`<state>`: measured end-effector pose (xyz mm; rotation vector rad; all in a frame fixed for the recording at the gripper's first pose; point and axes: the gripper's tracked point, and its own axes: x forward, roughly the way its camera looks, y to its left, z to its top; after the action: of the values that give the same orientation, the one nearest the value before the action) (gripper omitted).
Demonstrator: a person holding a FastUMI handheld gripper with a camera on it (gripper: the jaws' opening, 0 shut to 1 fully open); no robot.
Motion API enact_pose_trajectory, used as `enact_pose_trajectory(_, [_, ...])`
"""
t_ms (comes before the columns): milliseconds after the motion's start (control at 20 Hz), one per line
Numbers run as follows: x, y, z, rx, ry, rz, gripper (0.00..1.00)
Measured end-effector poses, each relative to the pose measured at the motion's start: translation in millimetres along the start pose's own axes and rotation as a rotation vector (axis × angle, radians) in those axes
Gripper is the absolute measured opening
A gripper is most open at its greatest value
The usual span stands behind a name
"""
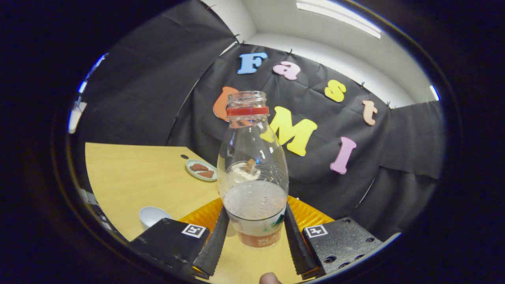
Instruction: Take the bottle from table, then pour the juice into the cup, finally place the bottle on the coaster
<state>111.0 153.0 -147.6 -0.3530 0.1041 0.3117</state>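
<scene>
Gripper view: my tool [252,236] is clenched on the open bottle [252,177], upright above the orange coaster [307,215]. Pouring looks finished; the cup [152,216] sits on the desk [134,173]. Next, I judge, lower and release.

Likely a recording booth, black cloth wall [158,79], wooden table [134,173]
</scene>
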Motion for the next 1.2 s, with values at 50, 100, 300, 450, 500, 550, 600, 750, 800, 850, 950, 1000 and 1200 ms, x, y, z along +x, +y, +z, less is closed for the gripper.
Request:
enact_pose_trajectory(50, [3.5, -3.7, 6.0, 0.045, -0.008, 0.008, 0.76])
enact_pose_trajectory(100, [6.8, -9.7, 14.3, 0.090, -0.028, 0.012, 0.76])
enact_pose_trajectory(300, [29.0, -31.9, 37.6, 0.239, -0.062, 0.022, 0.76])
enact_pose_trajectory(450, [54.1, -40.2, 44.1, 0.278, -0.077, 0.021, 0.76])
enact_pose_trajectory(500, [61.4, -41.0, 43.1, 0.280, -0.083, 0.018, 0.76])
enact_pose_trajectory(550, [71.2, -38.6, 41.8, 0.290, -0.091, 0.025, 0.76])
enact_pose_trajectory(600, [76.7, -33.3, 41.3, 0.296, -0.102, 0.033, 0.76])
enact_pose_trajectory(750, [104.3, -16.8, 30.9, 0.327, -0.108, 0.076, 0.76])
enact_pose_trajectory(800, [111.0, -12.1, 24.5, 0.331, -0.103, 0.082, 0.76])
enact_pose_trajectory(850, [118.0, -9.2, 16.7, 0.337, -0.098, 0.086, 0.76])
enact_pose_trajectory(950, [136.2, -3.5, -1.0, 0.358, -0.075, 0.097, 0.76])
enact_pose_trajectory(1000, [144.3, -2.0, -12.9, 0.368, -0.062, 0.097, 0.76])
enact_pose_trajectory(1200, [166.1, 3.8, -59.7, 0.429, 0.013, 0.084, 0.77])
